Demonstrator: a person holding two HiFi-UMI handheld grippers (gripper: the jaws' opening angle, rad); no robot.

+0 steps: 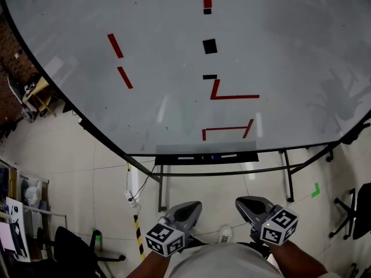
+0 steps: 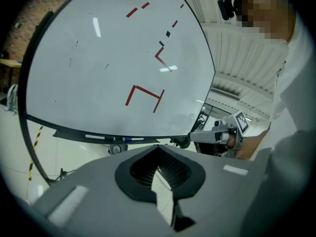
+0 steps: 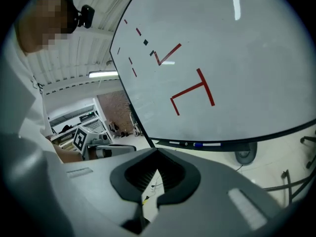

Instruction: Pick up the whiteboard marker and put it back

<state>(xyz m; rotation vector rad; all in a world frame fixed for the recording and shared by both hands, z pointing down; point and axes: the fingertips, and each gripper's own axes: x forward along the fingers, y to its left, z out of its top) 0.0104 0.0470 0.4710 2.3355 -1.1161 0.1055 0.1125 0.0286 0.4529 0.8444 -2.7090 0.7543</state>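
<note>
Head view: the whiteboard marker (image 1: pixel 225 155) lies in the tray (image 1: pixel 168 157) at the near edge of the whiteboard (image 1: pixel 162 86). The left gripper (image 1: pixel 194 205) and right gripper (image 1: pixel 241 201) hang near the body, probably because no reach has begun

Left gripper view: jaws clenched on nothing, marker well beyond

Right gripper view: jaws likewise pressed together and empty, tray far ahead to the right
</note>
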